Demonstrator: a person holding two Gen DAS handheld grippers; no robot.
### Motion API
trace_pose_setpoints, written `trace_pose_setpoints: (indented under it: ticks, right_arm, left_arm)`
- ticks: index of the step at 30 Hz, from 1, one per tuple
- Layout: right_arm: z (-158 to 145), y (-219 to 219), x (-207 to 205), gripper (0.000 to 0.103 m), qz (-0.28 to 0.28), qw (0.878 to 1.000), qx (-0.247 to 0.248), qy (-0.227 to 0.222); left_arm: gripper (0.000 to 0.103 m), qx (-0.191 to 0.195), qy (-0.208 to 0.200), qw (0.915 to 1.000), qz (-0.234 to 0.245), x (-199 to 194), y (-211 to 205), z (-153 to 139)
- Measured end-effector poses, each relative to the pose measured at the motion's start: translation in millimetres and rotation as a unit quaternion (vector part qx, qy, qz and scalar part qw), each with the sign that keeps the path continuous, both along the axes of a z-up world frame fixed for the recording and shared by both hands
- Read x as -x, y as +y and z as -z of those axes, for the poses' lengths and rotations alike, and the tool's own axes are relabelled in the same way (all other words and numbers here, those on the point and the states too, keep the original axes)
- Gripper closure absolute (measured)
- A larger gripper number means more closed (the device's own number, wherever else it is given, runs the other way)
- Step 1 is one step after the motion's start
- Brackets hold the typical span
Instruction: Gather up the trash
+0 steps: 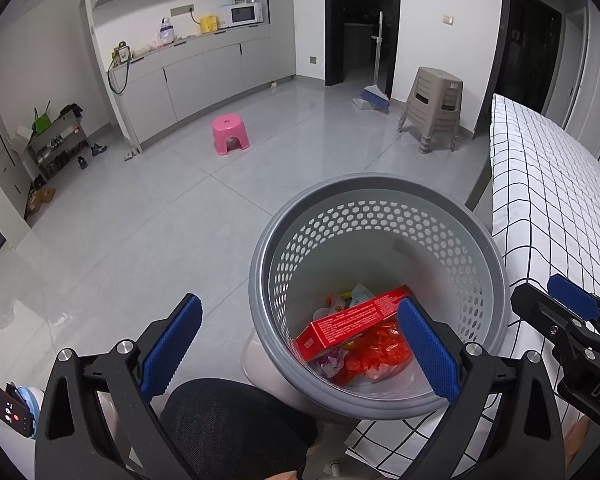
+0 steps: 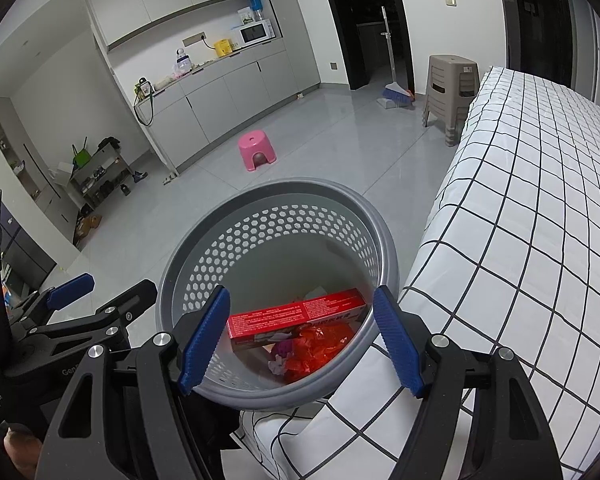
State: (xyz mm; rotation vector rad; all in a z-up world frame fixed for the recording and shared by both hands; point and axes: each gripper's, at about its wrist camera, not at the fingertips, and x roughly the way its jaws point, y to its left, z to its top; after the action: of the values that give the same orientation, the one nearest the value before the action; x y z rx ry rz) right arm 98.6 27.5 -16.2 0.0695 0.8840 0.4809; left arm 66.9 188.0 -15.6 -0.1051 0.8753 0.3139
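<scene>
A grey perforated waste basket [image 1: 376, 188] [image 2: 276, 188] stands on the floor beside the bed. Inside lie a long red carton [image 1: 352, 322] [image 2: 296, 314], crumpled red wrappers [image 1: 380, 356] [image 2: 316, 344] and other scraps. My left gripper [image 1: 300, 344] hangs above the basket's near rim, open, nothing between its blue pads. My right gripper [image 2: 300, 344] hovers over the basket's near side, open and empty too. Each gripper shows at the edge of the other's view: the right gripper [image 1: 572, 304] at the right of the left wrist view, the left gripper [image 2: 76, 288] at the left of the right wrist view.
A bed with a white black-checked cover [image 1: 548, 200] [image 2: 532, 208] runs along the right of the basket. A pink stool [image 1: 230, 134] [image 2: 257, 151], stacked beige stools [image 1: 436, 106] [image 2: 452, 92] and a broom [image 1: 374, 98] stand farther off on the grey tiled floor. A black chair seat [image 1: 228, 420] is just below my left gripper.
</scene>
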Motion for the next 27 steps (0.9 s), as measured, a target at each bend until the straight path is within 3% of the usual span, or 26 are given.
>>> trace_pose_setpoints:
  ticks: [27]
  right_arm:
    - [0.6,1.1,1.5,0.032,0.0,1.0,0.0,0.0]
  left_arm:
    - [0.007,-0.005,0.0,1.0,0.0,-0.1,-0.2,3.0]
